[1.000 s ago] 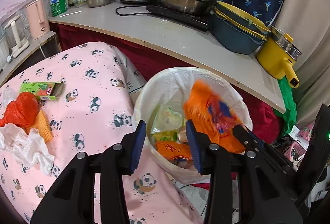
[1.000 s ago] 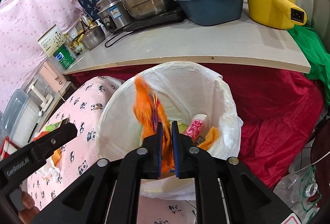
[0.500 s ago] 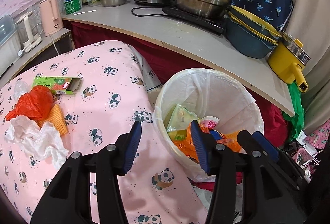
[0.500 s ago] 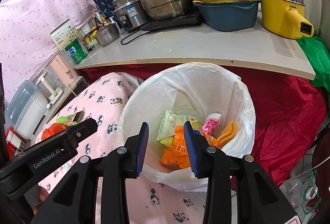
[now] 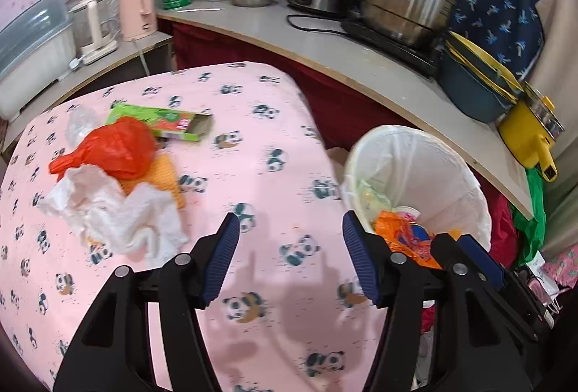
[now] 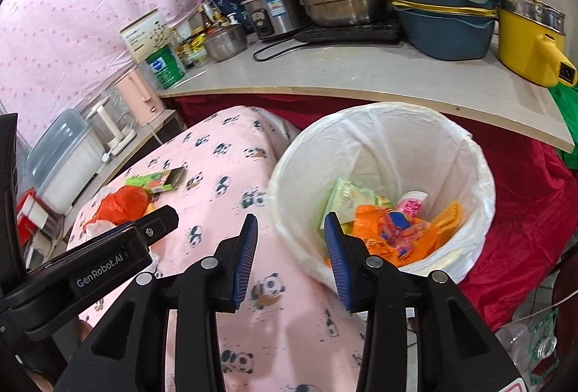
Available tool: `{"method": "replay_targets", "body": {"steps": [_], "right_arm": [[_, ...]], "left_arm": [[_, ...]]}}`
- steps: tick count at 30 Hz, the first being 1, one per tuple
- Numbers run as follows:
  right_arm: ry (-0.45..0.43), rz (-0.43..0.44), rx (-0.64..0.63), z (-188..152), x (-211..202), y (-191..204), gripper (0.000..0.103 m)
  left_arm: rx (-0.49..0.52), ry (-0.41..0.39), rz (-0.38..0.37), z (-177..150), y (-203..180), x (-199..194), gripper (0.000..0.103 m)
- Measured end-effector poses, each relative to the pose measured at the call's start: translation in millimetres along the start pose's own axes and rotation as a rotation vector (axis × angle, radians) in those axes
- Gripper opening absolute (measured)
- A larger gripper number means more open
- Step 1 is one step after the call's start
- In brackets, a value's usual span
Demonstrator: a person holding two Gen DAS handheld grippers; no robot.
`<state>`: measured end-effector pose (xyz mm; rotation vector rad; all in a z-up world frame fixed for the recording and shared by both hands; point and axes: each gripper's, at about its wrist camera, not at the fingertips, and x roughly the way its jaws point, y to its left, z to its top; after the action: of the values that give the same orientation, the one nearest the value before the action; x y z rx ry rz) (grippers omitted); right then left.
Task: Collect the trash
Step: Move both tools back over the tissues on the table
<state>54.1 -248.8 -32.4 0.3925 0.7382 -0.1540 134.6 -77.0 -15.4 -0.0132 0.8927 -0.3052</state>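
A: Trash lies in two places. Inside the white-lined bin (image 6: 379, 153) I see an orange wrapper (image 6: 393, 233), a green packet (image 6: 343, 197) and a small pink cup (image 6: 412, 204).

B: And on the panda cloth (image 5: 274, 125)?

A: A red plastic bag (image 5: 119, 146), crumpled white tissue (image 5: 119, 215) touching it, and an open green carton (image 5: 162, 121) just behind the bag.

B: The left claw (image 5: 290, 258)?

A: Its jaws have just been opening; they stand apart over the cloth beside the bin, with nothing between them.

B: The right claw (image 6: 290, 258)?

A: Also apart and empty, at the near rim of the bin.
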Motion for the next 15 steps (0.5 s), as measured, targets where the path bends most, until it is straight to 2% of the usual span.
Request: {"method": "replay_targets", "body": {"steps": [11, 15], "right_arm": [[0.05, 0.074, -0.101, -15, 13, 66, 0.043], [0.066, 0.1, -0.135, -21, 19, 90, 0.051]], "left_arm": [[-0.112, -0.01, 0.139, -12, 89, -16, 0.068], [-0.173, -0.008, 0.172, -17, 126, -21, 0.07]]}}
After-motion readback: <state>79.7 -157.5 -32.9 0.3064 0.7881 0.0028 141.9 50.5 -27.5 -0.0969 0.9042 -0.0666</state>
